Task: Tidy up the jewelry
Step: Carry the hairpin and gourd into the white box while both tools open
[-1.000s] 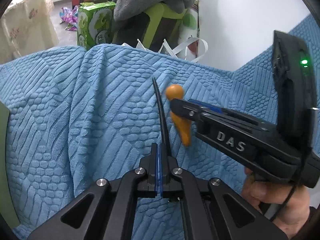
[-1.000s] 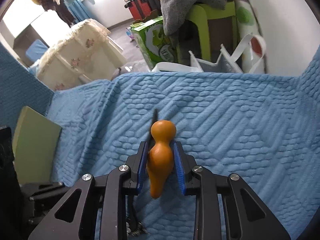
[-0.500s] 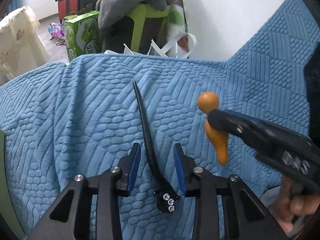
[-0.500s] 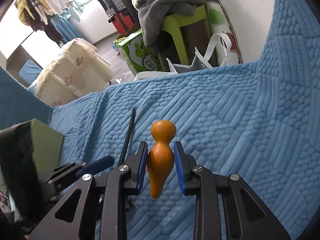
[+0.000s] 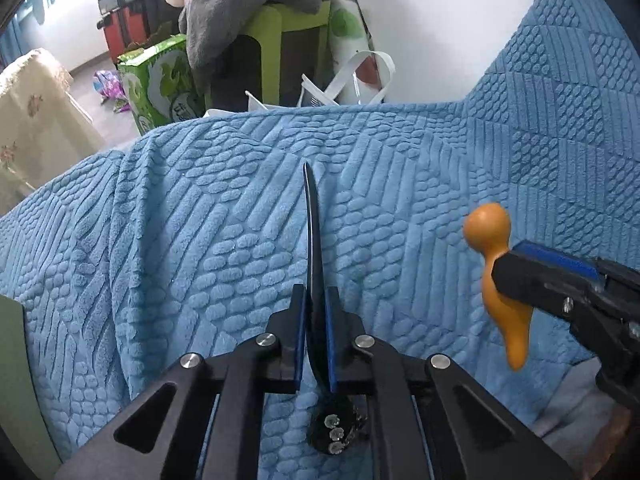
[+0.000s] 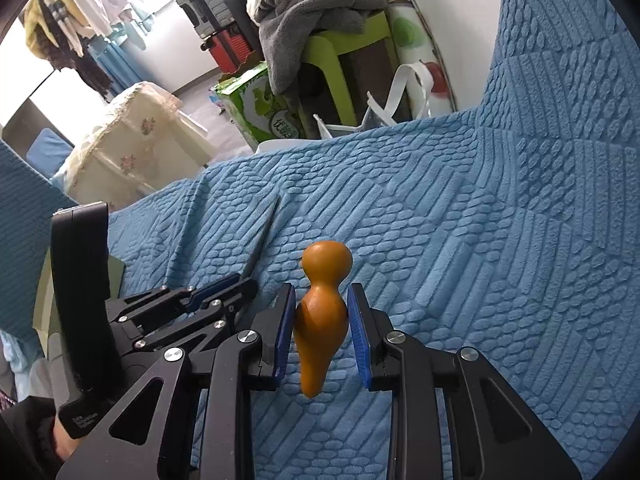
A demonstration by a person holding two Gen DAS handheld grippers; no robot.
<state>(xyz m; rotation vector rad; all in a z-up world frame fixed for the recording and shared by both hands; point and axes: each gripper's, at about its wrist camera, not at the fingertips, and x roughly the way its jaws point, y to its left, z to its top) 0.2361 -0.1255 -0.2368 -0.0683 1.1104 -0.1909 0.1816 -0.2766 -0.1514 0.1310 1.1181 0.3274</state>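
A long black hair stick (image 5: 313, 240) with small clear stones at its near end lies lengthwise between my left gripper's fingers; the left gripper (image 5: 316, 300) is shut on it above the blue textured blanket (image 5: 200, 220). It also shows in the right wrist view (image 6: 260, 240). My right gripper (image 6: 322, 304) is shut on an orange gourd-shaped wooden piece (image 6: 322, 316), held upright, round head up. In the left wrist view the orange piece (image 5: 494, 264) and right gripper sit to the right of the stick, apart from it.
A flat olive-green box (image 5: 16, 380) lies at the left edge of the blanket. Beyond the blanket's far edge stand a green stool with grey clothes (image 5: 260, 8), a green carton (image 5: 160, 80), a white bag (image 5: 348, 80) and a cream covered piece of furniture (image 6: 136, 136).
My left gripper opened around the hair stick, then closed on it again. My right gripper carried the orange piece away to the right of the stick.
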